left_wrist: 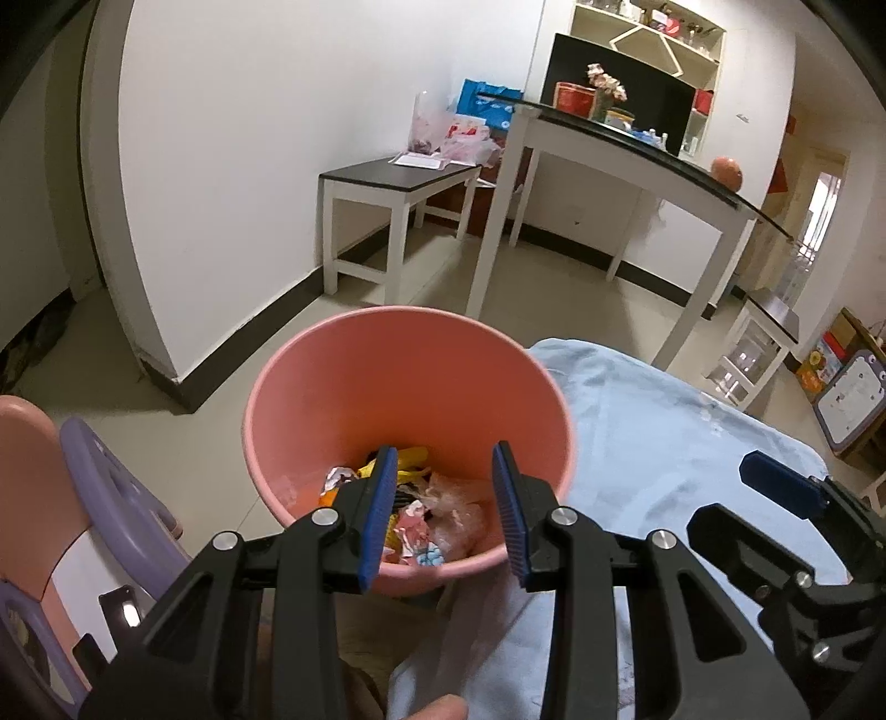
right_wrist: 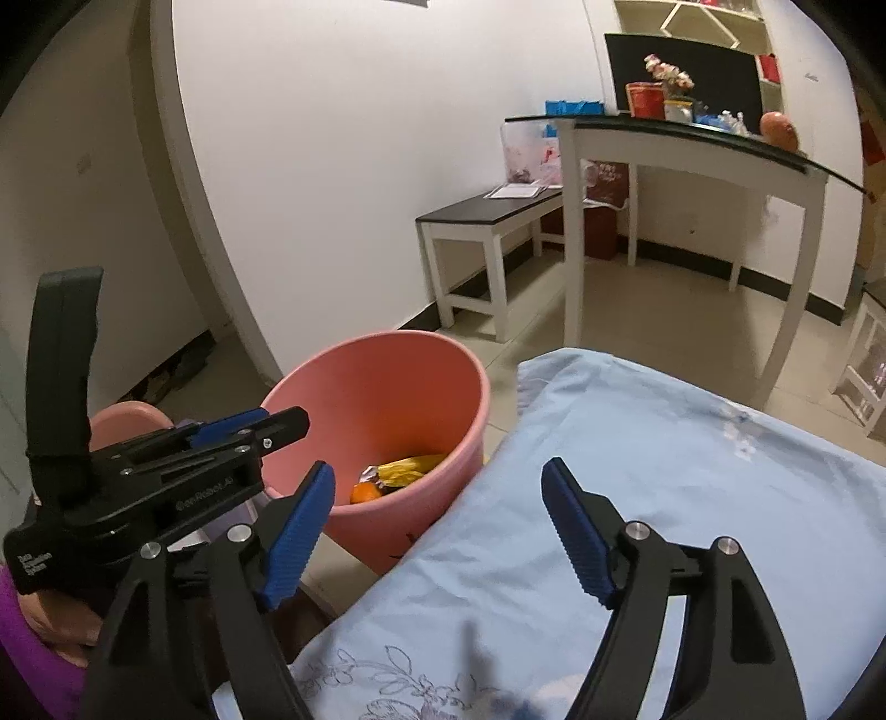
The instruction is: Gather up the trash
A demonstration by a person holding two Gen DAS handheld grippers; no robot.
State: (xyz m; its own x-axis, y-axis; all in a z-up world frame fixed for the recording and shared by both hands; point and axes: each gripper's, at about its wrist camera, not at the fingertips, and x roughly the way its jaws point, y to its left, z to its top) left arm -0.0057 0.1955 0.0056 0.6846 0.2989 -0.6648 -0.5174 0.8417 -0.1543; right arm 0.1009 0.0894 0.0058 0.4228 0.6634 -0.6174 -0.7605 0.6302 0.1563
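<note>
A pink bin (left_wrist: 387,382) stands on the floor beside a bed with a light blue sheet (left_wrist: 664,443). It holds mixed trash (left_wrist: 421,509): wrappers, a yellow packet and clear plastic. My left gripper (left_wrist: 446,512) hovers over the bin's near rim, open and empty. In the right wrist view the bin (right_wrist: 387,387) is left of centre with trash (right_wrist: 398,476) in its bottom. My right gripper (right_wrist: 440,531) is open and empty over the sheet's (right_wrist: 664,498) left edge. The left gripper (right_wrist: 249,429) shows at the left, beside the bin.
A white table with a dark top (left_wrist: 637,149) and a low bench (left_wrist: 398,183) stand by the far wall. A pink and purple child's chair (left_wrist: 83,498) is left of the bin. Shelves (left_wrist: 648,33) hold clutter at the back.
</note>
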